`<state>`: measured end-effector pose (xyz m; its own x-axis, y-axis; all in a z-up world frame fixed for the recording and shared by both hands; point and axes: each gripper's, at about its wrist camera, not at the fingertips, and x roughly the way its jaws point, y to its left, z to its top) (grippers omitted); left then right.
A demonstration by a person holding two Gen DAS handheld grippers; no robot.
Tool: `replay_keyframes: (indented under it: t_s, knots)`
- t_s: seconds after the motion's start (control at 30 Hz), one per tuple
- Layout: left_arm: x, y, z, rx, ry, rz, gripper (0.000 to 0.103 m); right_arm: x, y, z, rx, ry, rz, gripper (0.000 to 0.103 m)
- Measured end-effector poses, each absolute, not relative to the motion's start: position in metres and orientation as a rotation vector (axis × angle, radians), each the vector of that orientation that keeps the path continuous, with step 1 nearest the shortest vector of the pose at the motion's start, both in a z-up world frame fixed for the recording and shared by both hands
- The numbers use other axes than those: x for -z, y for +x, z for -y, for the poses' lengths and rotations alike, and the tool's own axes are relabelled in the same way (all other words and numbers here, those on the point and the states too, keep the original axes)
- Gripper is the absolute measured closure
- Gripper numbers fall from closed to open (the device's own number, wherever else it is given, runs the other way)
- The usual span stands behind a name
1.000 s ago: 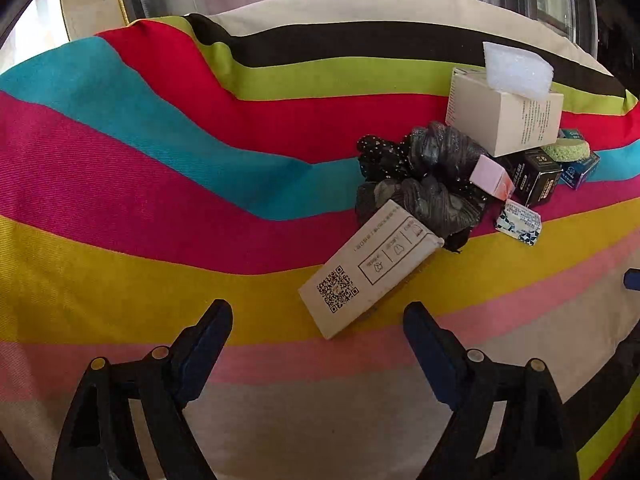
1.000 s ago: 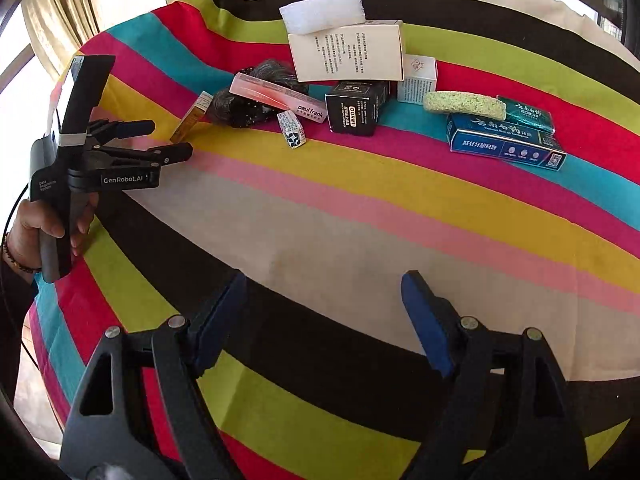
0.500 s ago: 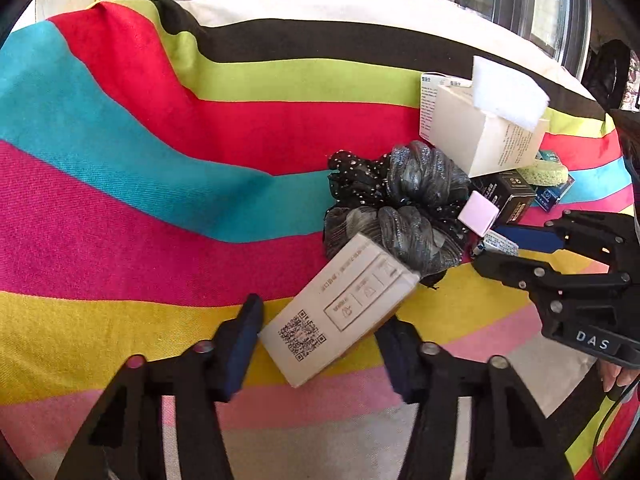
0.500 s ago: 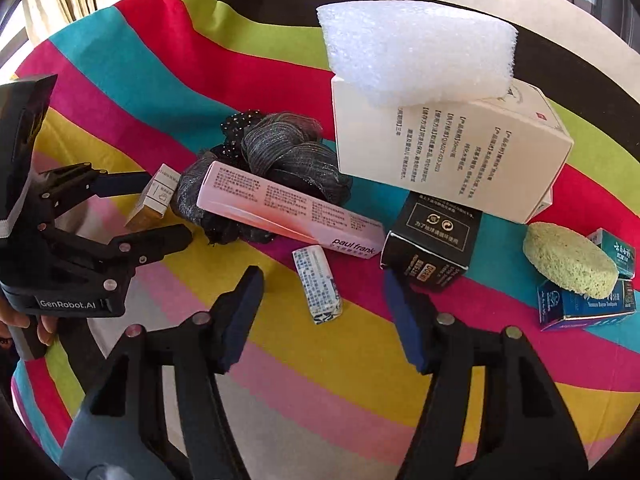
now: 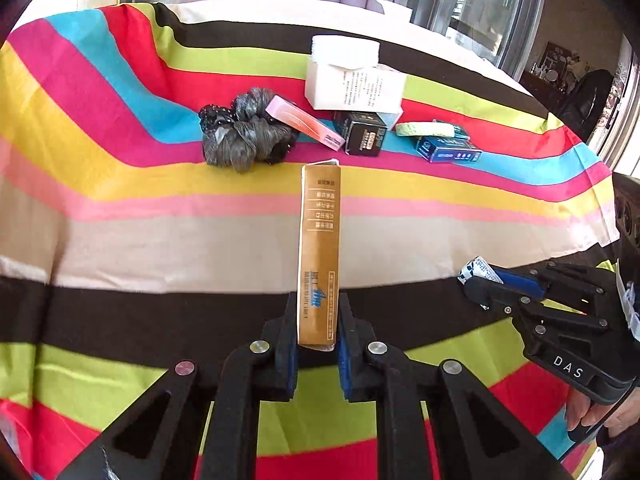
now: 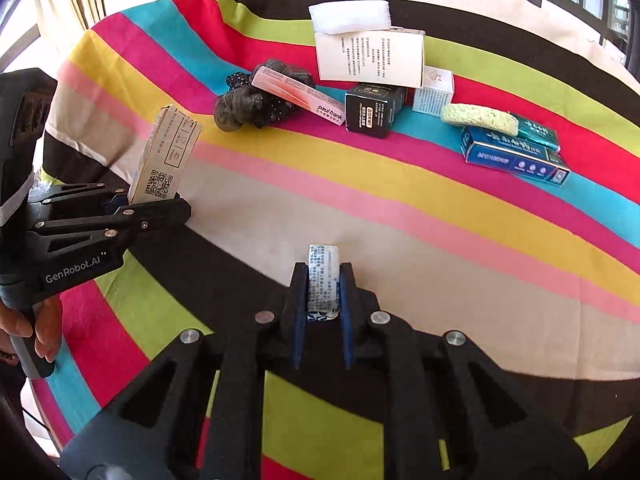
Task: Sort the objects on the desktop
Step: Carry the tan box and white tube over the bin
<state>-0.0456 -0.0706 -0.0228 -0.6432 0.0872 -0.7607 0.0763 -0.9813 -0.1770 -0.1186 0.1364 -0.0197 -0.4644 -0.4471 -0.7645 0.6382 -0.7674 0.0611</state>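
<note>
Pinched between the fingers of the left gripper [image 5: 318, 344] is a long gold box [image 5: 319, 256], held by its near end and raised above the striped cloth [image 5: 160, 240]; from the right wrist view the same box shows its pale side with a QR code. A small blue-and-white packet [image 6: 323, 282] is clamped in the right gripper [image 6: 323, 312], its far end sticking out past the fingertips — both items are off the cloth, over the beige and black stripes. Left behind in a row across the far stripes are a grey scrunchie [image 5: 244, 138], a pink box [image 5: 306, 126] leaning on it, a black box [image 5: 364, 134], a white box [image 5: 354, 88] topped by a foam block [image 5: 344, 51], a green sponge [image 5: 426, 129] and a blue box [image 5: 448, 152]. The sponge is seen resting against the blue box.
</note>
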Motion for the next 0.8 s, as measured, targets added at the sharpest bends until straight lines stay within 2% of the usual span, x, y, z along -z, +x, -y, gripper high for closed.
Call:
replay_keyframes:
  t_s: [0.27, 0.47, 0.8]
  knots:
    - [0.018, -0.003, 0.005, -2.808, -1.264, 0.406, 0.088, 0.011, -0.055, -0.192, 2.293, 1.066, -0.234, 0.086]
    - [0.016, 0.021, -0.004, -2.804, -1.289, 0.471, 0.088, 0.014, -0.031, -0.197, 2.324, 1.067, -0.255, 0.086]
    - [0.020, 0.081, -0.020, -2.882, -1.178, 0.418, 0.088, 0.012, 0.015, -0.193, 2.298, 1.003, -0.307, 0.086]
